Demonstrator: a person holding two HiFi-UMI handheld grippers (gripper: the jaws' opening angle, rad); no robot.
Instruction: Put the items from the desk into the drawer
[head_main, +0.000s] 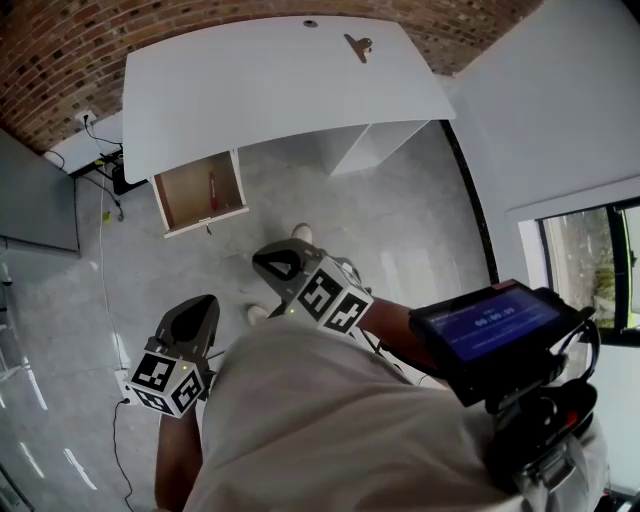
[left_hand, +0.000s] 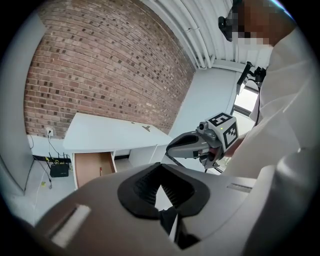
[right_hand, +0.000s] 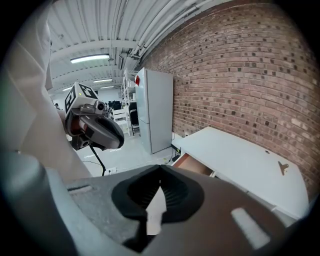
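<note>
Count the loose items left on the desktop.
1: a binder clip toward the far right of the desk. The small round mark at the far edge looks built in. One thin red item lies in the open drawer.

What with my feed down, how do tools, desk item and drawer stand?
Left tool, right tool shut, empty, away from desk. Small clip on desk; drawer open. Nothing seen in the way.

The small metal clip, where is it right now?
In the head view the small metal clip lies on the white desk toward its far right, away from the open wooden drawer on the left.
</note>
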